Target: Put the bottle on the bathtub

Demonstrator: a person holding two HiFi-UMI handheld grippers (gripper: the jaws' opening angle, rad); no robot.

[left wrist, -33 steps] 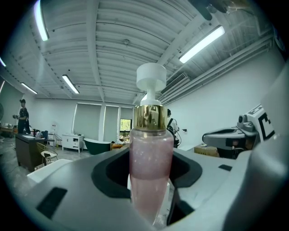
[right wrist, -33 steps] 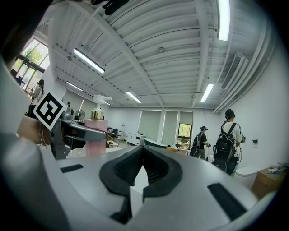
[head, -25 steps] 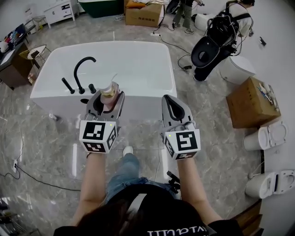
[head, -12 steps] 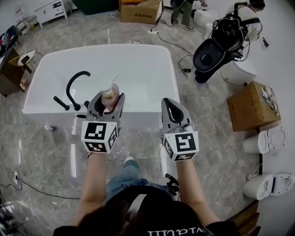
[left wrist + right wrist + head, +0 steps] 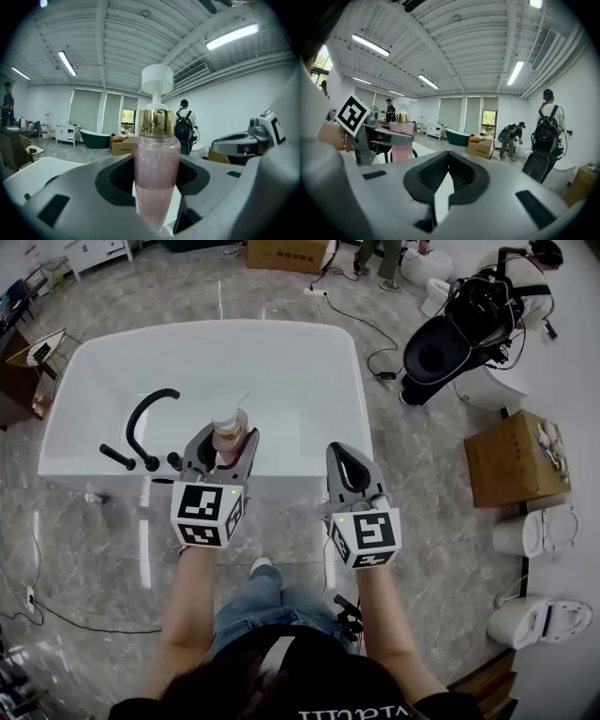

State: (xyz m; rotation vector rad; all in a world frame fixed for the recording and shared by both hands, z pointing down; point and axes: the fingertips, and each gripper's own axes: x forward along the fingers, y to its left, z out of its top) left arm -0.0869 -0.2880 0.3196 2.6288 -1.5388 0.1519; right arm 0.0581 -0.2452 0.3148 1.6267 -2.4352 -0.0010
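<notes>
bottle (image 5: 231,430) between left gripper (image 5: 223,441) jaws, at bathtub (image 5: 281,362) near rim | faucet (image 5: 142,420) left | right gripper (image 5: 350,452) right

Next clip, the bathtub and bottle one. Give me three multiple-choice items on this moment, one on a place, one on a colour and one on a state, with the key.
1. Where does the black faucet stand on the bathtub?
A. near rim, left of the bottle
B. far rim
C. right rim

2. The bottle's collar under its white pump is:
A. black
B. gold
C. blue

3. The right hand-held gripper is:
A. shut on the bottle
B. wide open
C. shut, nothing in it

Key:
1 A, the head view shows it beside the left hand-held gripper.
2 B, the left gripper view shows it.
3 C, its jaws meet with nothing between them.
</notes>
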